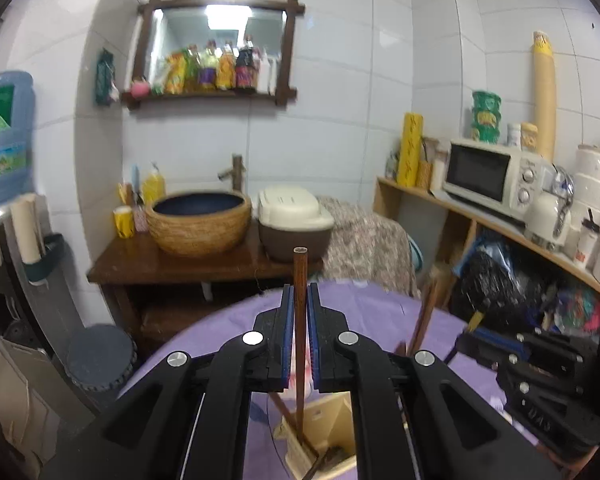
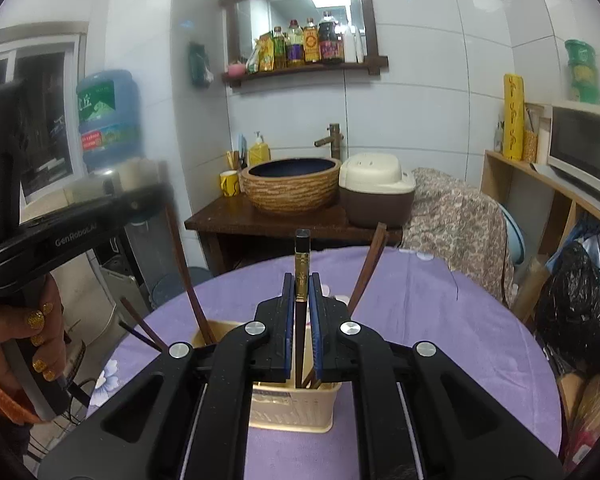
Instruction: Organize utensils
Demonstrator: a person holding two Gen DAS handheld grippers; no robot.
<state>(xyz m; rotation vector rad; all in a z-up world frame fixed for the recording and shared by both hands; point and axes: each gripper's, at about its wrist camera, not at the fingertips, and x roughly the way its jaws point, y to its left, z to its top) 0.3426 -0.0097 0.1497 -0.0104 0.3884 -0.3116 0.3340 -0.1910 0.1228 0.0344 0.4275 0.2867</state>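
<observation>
The left tongs [image 1: 299,296] were clamped on an upright brown wooden chopstick [image 1: 299,276], its lower end inside a cream slotted holder [image 2: 292,404]. The right tongs [image 2: 301,284] gripped a dark chopstick with a gold band [image 2: 301,264], also standing in that holder on the purple-clothed worktop [image 2: 440,320].

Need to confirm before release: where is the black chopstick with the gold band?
In the right wrist view, the black chopstick stands upright, pinched by the right gripper, its lower end in the cream holder on the purple table.
</observation>
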